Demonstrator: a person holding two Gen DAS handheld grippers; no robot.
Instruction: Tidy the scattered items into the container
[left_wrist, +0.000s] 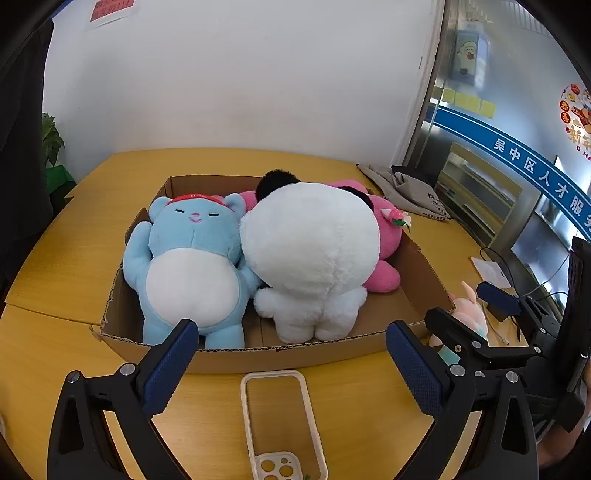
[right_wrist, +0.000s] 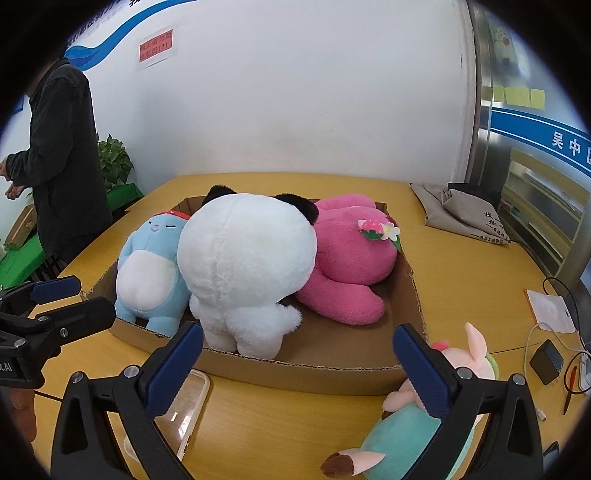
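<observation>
white walls back a yellow wooden worktop (left_wrist: 332, 406) carrying a shallow cardboard box (left_wrist: 295, 354). inside it lie three plush toys: a blue bear (left_wrist: 192, 258), a white panda (left_wrist: 310, 254) and a pink toy (right_wrist: 351, 258), so most of the tidying looks done. still outside are a clear phone case (left_wrist: 277, 421) just in front of the box and a small pastel plush (right_wrist: 417, 432) near its right corner. left claw (left_wrist: 291, 365) and right claw (right_wrist: 299, 373) both hover with fingers apart, holding nothing.
</observation>
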